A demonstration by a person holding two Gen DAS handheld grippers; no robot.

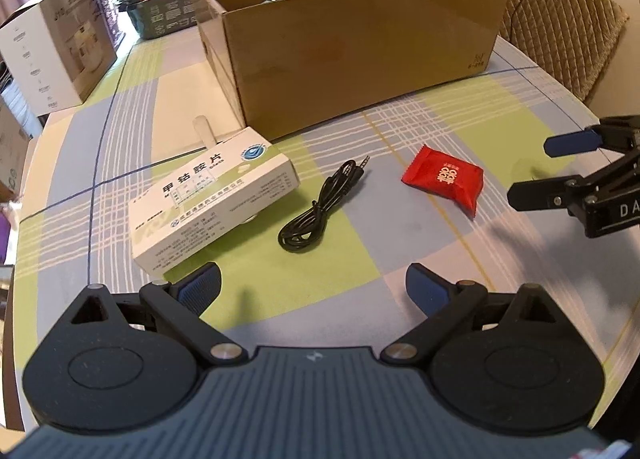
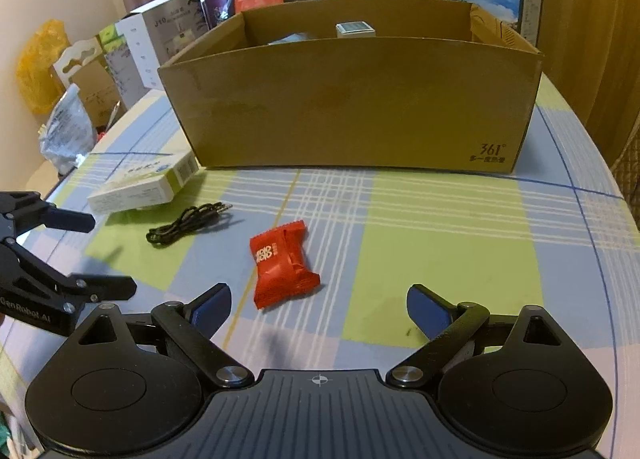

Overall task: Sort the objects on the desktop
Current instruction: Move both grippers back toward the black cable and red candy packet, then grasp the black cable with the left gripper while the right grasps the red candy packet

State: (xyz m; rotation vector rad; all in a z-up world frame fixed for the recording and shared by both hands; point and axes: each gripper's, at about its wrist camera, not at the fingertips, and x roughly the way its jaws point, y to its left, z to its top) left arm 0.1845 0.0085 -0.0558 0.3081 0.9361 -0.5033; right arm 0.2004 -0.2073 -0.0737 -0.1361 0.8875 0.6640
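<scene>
Left wrist view. The left gripper (image 1: 313,291) stands released at the bottom of the frame, jaws wide apart and empty. Just above its left pad lies the white-and-green cardboard medicine box (image 1: 212,199), centre left: light, stiff, flat-sided, probably best pinched across its narrow width. At centre lies the coiled black audio cable (image 1: 320,211): limp and light, likely to trail unless taken at the bundled loop. Right of centre lies the red foil-wrapped snack packet (image 1: 443,178): soft, slippery, crushable, best grasped across its plump middle. The open brown cardboard carton (image 1: 360,59) fills the upper centre, already holding some items. The right gripper (image 1: 532,169) enters at the right edge, released.

Right wrist view. The right gripper (image 2: 319,307) is released and empty at the bottom of the frame, the red packet (image 2: 282,263) just above, nearer its left pad (image 2: 214,305). Cable (image 2: 188,223) and medicine box (image 2: 144,179) lie centre left; the carton (image 2: 360,111) spans the upper centre of the checked blue-and-green tablecloth (image 2: 460,251).
</scene>
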